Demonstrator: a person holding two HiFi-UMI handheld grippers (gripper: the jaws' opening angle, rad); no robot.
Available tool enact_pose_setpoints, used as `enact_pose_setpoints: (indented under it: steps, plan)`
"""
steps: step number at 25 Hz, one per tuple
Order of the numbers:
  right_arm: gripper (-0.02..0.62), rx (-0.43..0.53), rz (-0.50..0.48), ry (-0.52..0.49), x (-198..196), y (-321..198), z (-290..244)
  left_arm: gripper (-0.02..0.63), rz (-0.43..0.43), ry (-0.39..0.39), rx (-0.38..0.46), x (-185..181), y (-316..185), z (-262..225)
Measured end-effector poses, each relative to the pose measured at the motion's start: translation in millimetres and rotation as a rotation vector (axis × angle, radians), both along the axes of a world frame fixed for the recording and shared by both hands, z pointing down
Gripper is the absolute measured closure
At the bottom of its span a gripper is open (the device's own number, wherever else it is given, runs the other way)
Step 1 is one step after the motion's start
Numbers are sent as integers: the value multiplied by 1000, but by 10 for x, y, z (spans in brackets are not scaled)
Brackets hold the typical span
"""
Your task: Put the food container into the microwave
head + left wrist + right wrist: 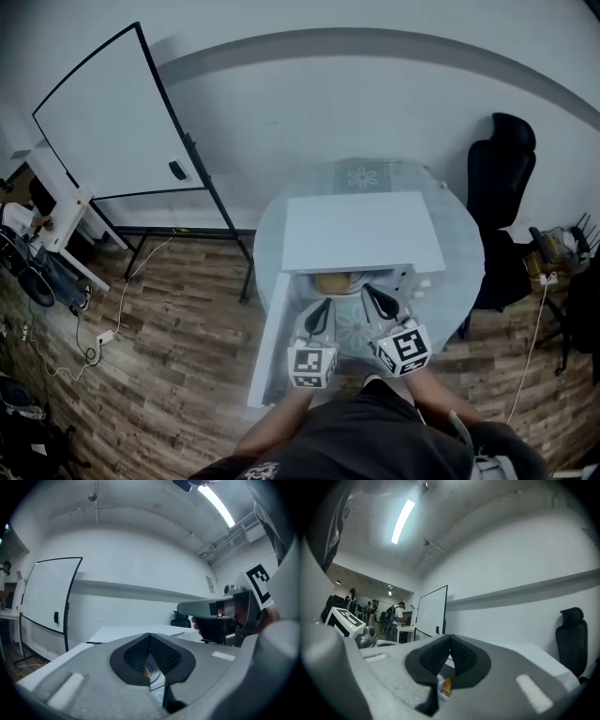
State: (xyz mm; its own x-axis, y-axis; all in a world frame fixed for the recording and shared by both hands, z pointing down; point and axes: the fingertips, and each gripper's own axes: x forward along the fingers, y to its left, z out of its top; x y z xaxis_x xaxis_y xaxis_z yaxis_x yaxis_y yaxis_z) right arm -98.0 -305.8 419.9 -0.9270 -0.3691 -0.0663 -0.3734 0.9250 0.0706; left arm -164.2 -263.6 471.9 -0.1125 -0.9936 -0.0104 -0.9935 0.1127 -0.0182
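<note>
Both of my hand-held grippers holding the food container at the microwave's open mouth.

My left hand-held gripper (322, 307) and right hand-held gripper (373, 295) point side by side into the white microwave (361, 230) on the round glass table (461, 274). Its door (270, 339) is swung open on my left. The food container (337, 281), clear with yellow food inside, sits just in the opening between the two tips. In the left gripper view the pads meet at their tips, pinched on the container's clear edge (150, 671). The right gripper view shows the same, with a bit of orange food and clear edge (448, 684) wedged between closed pads.
</note>
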Motion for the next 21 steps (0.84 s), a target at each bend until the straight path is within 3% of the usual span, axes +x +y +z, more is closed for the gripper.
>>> enact_pose_setpoints:
  steps: [21]
  plan:
    - [594,-24,-49,21,-127,141,60,601,-6,-4,-19,-25,64,25]
